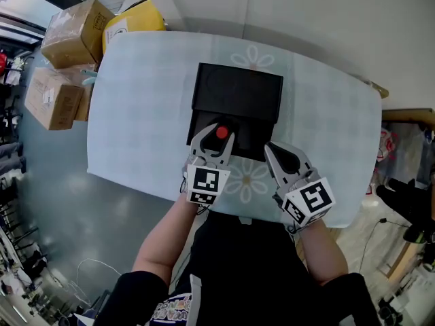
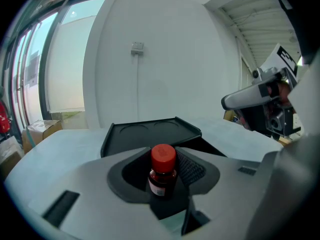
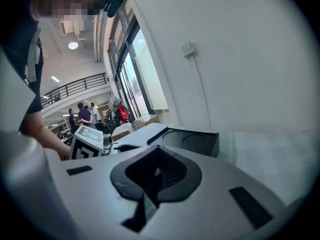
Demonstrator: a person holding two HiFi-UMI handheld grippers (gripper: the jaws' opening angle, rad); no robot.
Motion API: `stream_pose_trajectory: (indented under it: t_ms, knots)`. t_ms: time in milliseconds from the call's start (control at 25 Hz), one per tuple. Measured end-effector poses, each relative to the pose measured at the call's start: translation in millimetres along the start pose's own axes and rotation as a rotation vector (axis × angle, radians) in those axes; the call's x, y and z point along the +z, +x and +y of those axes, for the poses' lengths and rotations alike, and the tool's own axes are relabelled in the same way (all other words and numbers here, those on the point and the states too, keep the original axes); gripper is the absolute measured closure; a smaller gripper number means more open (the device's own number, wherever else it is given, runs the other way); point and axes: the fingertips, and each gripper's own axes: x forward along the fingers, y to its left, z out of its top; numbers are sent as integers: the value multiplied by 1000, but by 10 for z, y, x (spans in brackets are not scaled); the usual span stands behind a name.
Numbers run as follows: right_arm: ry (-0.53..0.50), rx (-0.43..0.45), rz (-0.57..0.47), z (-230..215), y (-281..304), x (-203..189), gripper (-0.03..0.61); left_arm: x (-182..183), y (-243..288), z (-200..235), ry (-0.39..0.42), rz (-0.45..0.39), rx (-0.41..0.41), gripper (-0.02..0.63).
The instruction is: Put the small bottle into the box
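Observation:
A small brown bottle with a red cap sits upright between the jaws of my left gripper, which is shut on it. In the left gripper view the bottle stands between the grey jaws of my left gripper, with the open black box just behind. The black box lies mid-table with its lid back, and the bottle hangs over its near part. My right gripper is shut on nothing at the box's near right corner. In its own view the right gripper faces the box.
The table has a pale blue cloth with flower prints. Cardboard boxes and a yellow box stand on the floor past the table's far left corner. A white wall rises behind the table. People stand far off in the hall.

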Motion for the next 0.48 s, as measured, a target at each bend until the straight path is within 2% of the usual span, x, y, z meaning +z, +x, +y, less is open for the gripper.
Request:
stream_pose_trajectory:
  t_ms: [480]
  knots:
    - [-13,15,-8,-4,-107,50,569,-27,19,-15,61,5,22,460]
